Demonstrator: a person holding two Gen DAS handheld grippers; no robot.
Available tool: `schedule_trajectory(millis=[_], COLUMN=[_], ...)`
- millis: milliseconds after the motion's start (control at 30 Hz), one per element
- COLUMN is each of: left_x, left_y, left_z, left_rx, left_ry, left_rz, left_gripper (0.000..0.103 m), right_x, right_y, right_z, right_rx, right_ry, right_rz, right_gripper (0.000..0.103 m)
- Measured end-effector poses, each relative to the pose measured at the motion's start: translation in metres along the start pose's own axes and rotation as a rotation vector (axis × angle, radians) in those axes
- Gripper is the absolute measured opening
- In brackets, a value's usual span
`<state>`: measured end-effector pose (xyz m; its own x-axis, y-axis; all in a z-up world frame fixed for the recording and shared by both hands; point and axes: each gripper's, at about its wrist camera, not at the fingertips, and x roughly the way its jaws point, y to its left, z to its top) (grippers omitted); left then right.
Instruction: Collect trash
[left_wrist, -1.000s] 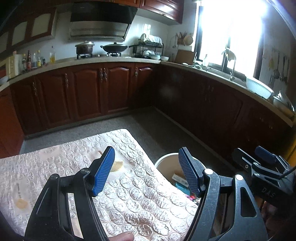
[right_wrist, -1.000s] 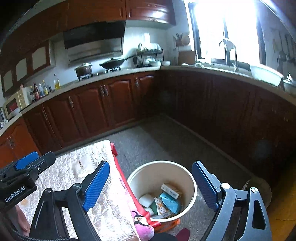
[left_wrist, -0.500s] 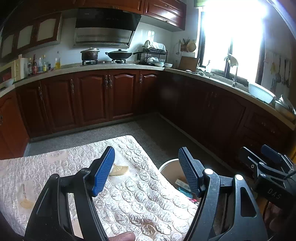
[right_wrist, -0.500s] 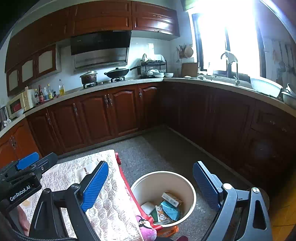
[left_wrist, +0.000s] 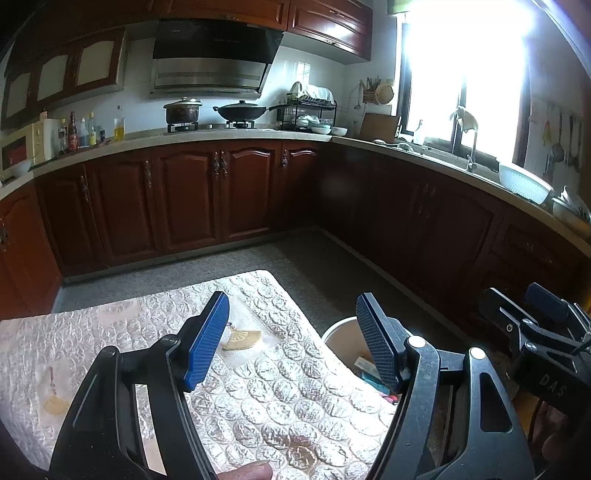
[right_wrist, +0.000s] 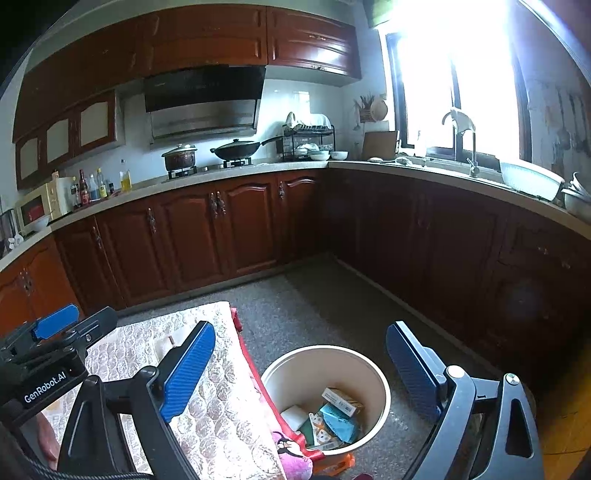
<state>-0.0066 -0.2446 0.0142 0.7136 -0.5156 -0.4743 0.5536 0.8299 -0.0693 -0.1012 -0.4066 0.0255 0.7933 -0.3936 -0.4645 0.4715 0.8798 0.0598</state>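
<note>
While you hold both tools above the table, your left gripper (left_wrist: 291, 339) has its jaws spread with nothing between the pads, the same gap as a second ago. Your right gripper (right_wrist: 301, 369) is likewise spread and empty. Compared with a second ago, both views have tipped upward: more upper cabinet shows, and the cream trash bin (right_wrist: 376, 373) sits lower in frame. It stands on the floor just beside the table's embossed cloth (left_wrist: 280, 391), and it holds a small carton (right_wrist: 341, 400), a teal wrapper (right_wrist: 338, 422) and white scraps.
</note>
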Motion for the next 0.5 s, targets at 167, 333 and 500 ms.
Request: schedule_trajectory(millis=[167, 333, 500], left_x=[0.0008, 0.001, 0.0011], left_y=[-0.0025, -0.0027, -0.0044], left_z=[-0.0005, -0.0021, -0.0016], left_rx=[0.005, 0.006, 0.013], left_ry=[0.001, 0.005, 0.003], left_rz=[0.006, 0.009, 0.011], left_gripper=[0.07, 0.07, 0.07], right_x=[0.0001, 0.0021, 0.0022], right_y=[-0.0001, -0.0004, -0.0008], right_z=[0.0017, 0.0025, 0.0032], right_rx=[-0.003, -0.004, -0.007], right_ry=[0.003, 0.007, 0.003], right_rz=[-0.002, 0.001, 0.002], right_gripper=[0.093, 0.093, 0.093])
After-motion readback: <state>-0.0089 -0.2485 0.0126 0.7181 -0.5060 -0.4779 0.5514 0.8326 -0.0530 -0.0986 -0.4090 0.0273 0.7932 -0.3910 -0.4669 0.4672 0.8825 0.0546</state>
